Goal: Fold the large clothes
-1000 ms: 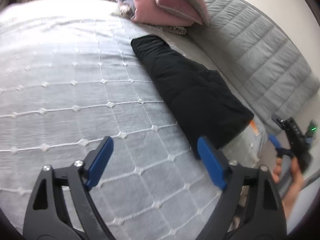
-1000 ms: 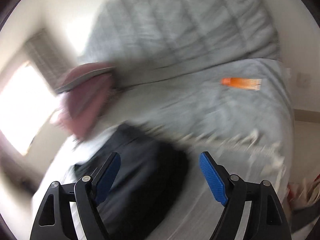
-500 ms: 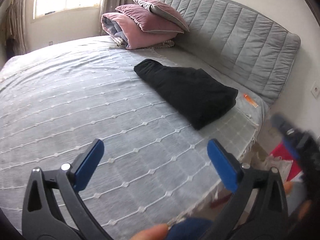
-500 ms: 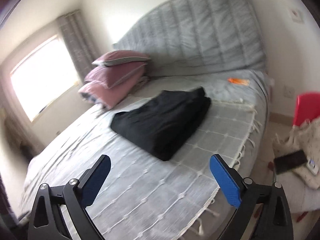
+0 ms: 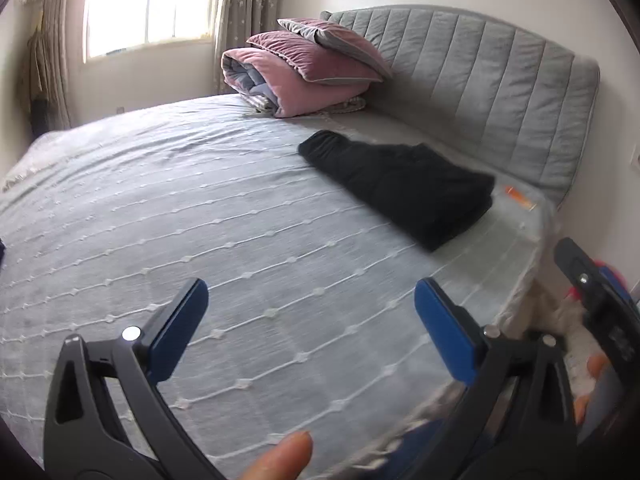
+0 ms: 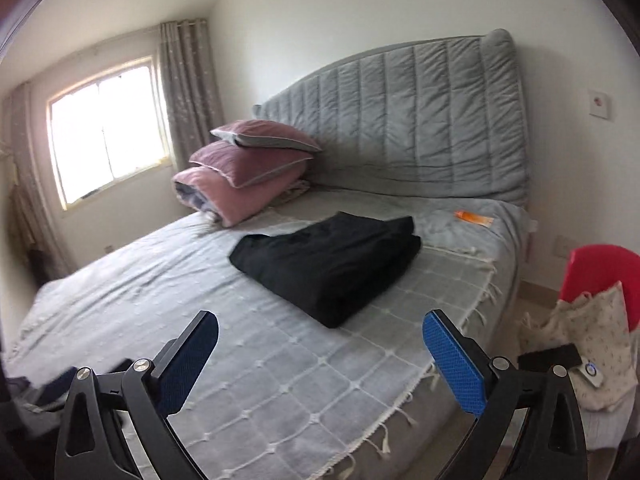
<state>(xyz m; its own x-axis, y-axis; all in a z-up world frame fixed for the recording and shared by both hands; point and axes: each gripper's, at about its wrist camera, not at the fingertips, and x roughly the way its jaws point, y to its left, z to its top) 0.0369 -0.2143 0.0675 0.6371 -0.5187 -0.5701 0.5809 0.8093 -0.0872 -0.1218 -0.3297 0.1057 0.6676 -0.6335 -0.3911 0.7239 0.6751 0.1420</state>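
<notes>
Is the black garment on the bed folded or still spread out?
Folded. The black garment lies on the bed as a compact stacked rectangle with layered edges at its near corner, and neither gripper touches it.

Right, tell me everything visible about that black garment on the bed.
The black garment is a soft, matte, dark fabric folded into a thick, roughly rectangular stack of several layers. One narrower end looks gathered, like a waistband. It lies flat on the pale grey bedspread, towards the headboard end and near the bed's fringed side edge. Only the bedspread touches it; no gripper is on it.
</notes>
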